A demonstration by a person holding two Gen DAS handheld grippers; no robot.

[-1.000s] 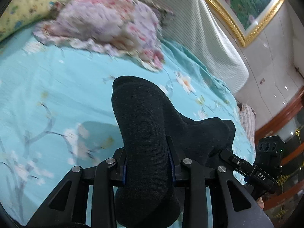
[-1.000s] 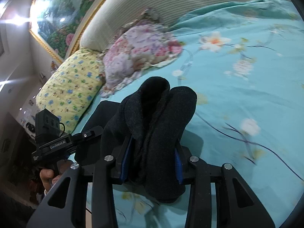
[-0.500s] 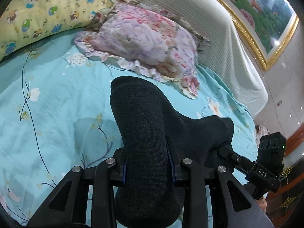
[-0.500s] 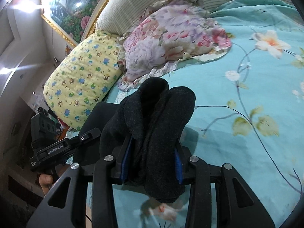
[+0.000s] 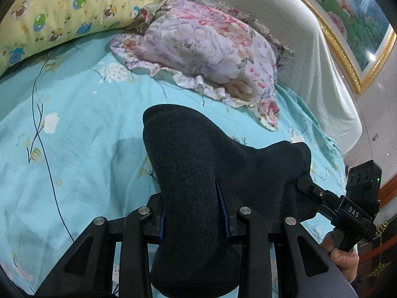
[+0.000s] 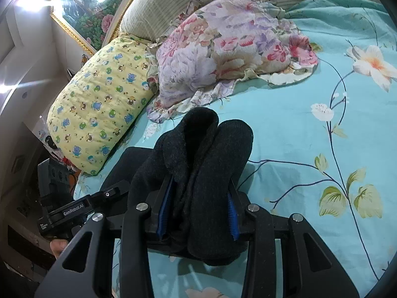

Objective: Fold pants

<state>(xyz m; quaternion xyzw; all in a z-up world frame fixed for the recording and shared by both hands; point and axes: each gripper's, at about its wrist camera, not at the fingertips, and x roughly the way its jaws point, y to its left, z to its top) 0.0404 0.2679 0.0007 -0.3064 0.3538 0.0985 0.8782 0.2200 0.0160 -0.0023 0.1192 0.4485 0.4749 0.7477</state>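
Blue-green bedding (image 5: 82,134) with white flowers covers the bed. At the head edge of the bed, going left to right in the left wrist view, lie a yellow pillow (image 5: 62,7) with little bears, a flowery pillow (image 5: 211,49) with a frill, and a striped headboard cover (image 5: 305,49). A picture in a gold frame (image 5: 357,24) hangs on the wall behind.

The left gripper (image 5: 193,213) holds the dark pants (image 5: 196,173). A thick fold of the cloth sits right between its two jaws and fills the gap. The jaws have just been opening a little, but the blue pads still press on the cloth from both sides. The fold sticks out past the tips and bulges up over the bedding. More cloth runs off to the right, toward the other gripper, which shows near the right edge with a hand (image 5: 345,260) under it.

In the right wrist view, the right gripper (image 6: 198,213) also squeezes the pants (image 6: 206,173). Two rolled bunches of cloth stand side by side between its jaws, and the blue pads touch them on each side. The cloth stretches left to the other tool.
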